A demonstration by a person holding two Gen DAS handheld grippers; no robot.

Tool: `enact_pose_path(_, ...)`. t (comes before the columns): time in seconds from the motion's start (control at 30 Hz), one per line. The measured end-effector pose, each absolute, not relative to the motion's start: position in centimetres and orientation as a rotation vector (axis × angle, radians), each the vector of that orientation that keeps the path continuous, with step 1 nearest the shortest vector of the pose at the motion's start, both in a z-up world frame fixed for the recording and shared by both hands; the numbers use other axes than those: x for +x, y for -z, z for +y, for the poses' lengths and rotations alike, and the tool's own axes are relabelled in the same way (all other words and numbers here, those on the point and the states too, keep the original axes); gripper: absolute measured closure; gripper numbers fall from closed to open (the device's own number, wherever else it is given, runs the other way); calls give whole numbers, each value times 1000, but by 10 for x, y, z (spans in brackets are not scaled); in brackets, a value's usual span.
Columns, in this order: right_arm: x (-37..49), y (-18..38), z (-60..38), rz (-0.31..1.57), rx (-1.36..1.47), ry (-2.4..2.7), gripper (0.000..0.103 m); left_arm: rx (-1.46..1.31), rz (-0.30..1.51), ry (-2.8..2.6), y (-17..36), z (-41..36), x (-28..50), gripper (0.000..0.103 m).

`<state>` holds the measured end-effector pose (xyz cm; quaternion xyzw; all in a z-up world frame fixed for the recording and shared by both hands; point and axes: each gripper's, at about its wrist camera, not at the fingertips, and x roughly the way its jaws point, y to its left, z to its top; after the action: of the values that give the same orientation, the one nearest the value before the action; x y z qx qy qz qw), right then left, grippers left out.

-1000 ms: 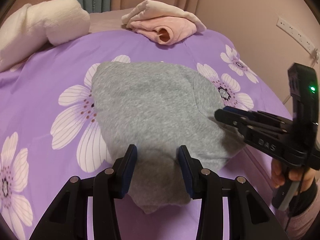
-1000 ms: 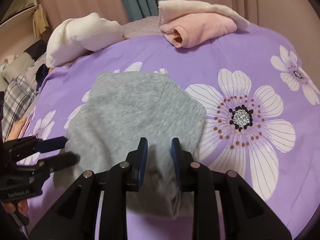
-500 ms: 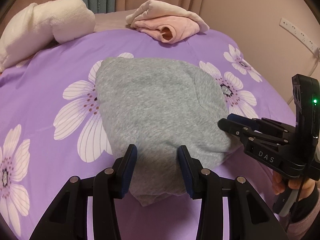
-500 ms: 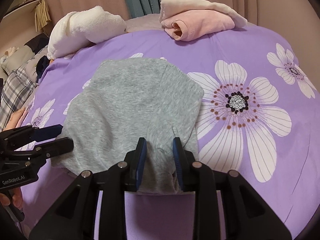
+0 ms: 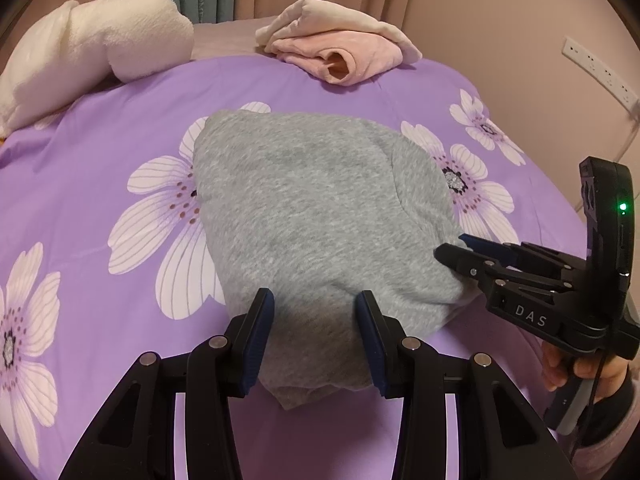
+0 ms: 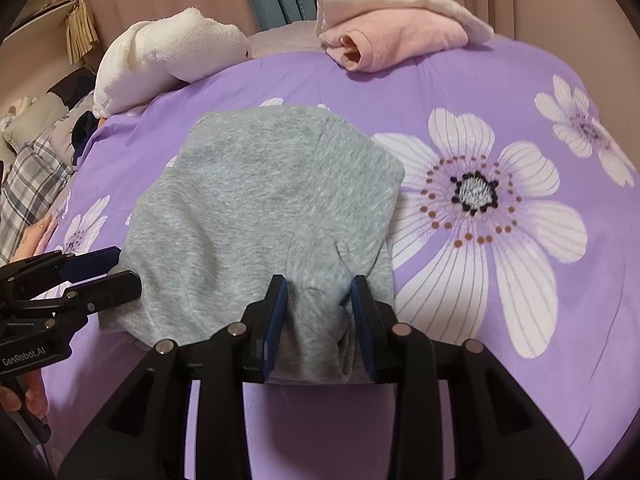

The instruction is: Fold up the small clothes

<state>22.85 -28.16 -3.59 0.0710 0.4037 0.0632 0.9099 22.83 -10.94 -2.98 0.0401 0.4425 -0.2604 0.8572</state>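
Note:
A folded grey garment (image 5: 316,216) lies on the purple flowered bedspread (image 5: 100,168); it also shows in the right wrist view (image 6: 256,208). My left gripper (image 5: 316,312) is open, its fingers straddling the garment's near edge. My right gripper (image 6: 320,296) is open too, with a fold of the grey cloth between its fingers at the garment's near right corner. In the left wrist view the right gripper (image 5: 460,250) sits at the garment's right edge. In the right wrist view the left gripper (image 6: 116,270) sits at its left edge.
A folded pink and cream stack (image 5: 344,48) lies at the far side of the bed, also in the right wrist view (image 6: 392,32). A white fluffy bundle (image 5: 100,52) lies far left. A wall with sockets (image 5: 600,72) stands right. Plaid bedding (image 6: 28,184) lies left of the bed.
Both grippers have drawn back toward the garment's near edge and lowered. The right gripper's fingers have spread a little around the cloth fold. The garment lies still.

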Motion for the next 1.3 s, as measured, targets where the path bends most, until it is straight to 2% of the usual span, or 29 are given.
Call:
enact_pose_path(1.1,227,40,-283,831,174,-135,68,79,939,542,30,-110,228,62)
enact_pose_path(1.3,220,41,-289,821,211,-140,68,28,919,521,7,-107,241,62)
